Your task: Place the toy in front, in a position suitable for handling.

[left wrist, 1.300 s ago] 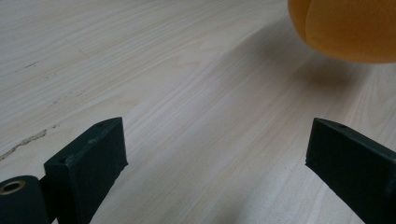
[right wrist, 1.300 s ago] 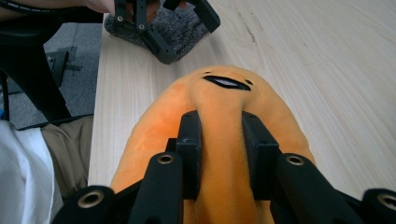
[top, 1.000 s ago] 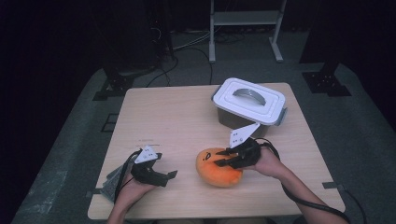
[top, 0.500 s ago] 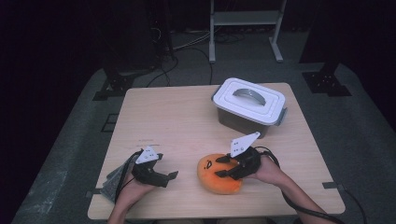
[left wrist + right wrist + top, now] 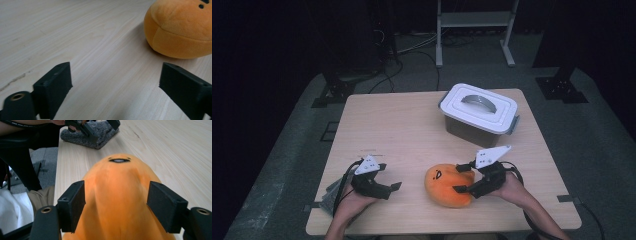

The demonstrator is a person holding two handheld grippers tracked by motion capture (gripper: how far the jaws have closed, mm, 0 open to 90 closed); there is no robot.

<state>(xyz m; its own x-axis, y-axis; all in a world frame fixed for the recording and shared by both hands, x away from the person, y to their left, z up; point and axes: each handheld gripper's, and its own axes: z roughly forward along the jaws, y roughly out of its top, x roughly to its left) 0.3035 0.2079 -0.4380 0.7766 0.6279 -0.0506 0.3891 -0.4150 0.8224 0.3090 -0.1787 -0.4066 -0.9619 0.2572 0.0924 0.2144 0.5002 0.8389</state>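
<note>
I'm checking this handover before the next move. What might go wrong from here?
The right tongs have just been opening around the orange plush toy, so it may roll or settle off target. The toy lies near the table's front edge and might fall if nudged. The white box has its lid on.

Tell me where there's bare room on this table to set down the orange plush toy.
Widest free patch: the far-left table top, left of the lidded white box and beyond the left gripper. A smaller strip lies between that gripper and the orange plush toy. The near edge is crowded: the right gripper straddles the toy, and a grey cloth lies under the left hand.
</note>
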